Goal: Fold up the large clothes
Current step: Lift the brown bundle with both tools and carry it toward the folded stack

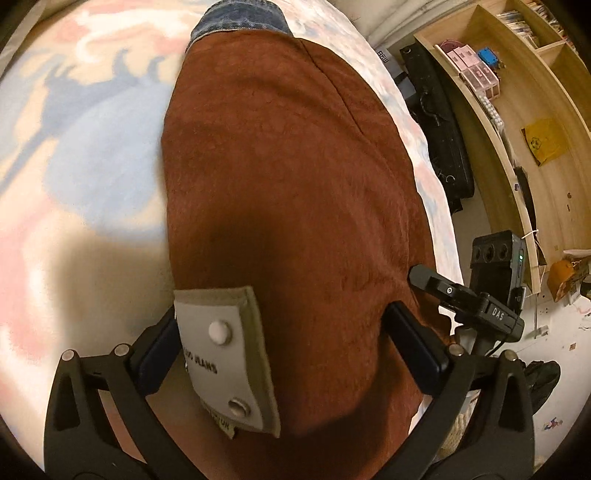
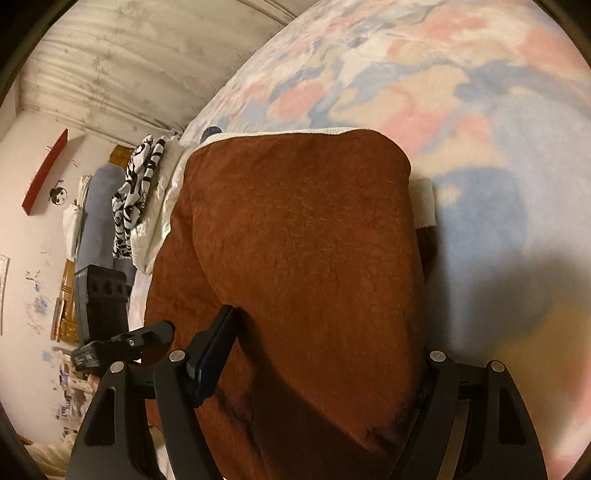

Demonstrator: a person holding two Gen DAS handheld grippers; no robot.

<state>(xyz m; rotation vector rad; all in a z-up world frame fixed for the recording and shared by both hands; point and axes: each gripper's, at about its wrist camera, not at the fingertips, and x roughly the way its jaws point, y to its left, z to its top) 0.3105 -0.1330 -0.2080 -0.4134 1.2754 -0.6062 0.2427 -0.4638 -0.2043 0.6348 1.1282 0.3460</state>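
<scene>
Now the brown garment [image 1: 295, 206] lies on the bed [image 1: 74, 155], which has a blanket in pale blue, pink and cream. The left hand-held gripper [image 1: 291, 343] has its two fingers apart, one on each side of the near end of the garment, and they are not pressed together. A grey label patch [image 1: 225, 354] with two metal snaps lies on the garment just beside its left finger. Ahead of this hand-held gripper, past the far end of the brown cloth, a piece of blue denim [image 1: 240, 18] shows.

The right hand-held gripper [image 2: 321, 354] also stands with fingers apart, astride the garment's near end. A white ribbed cuff [image 2: 423, 203] comes out at the garment's right edge, ahead of its right finger.
</scene>
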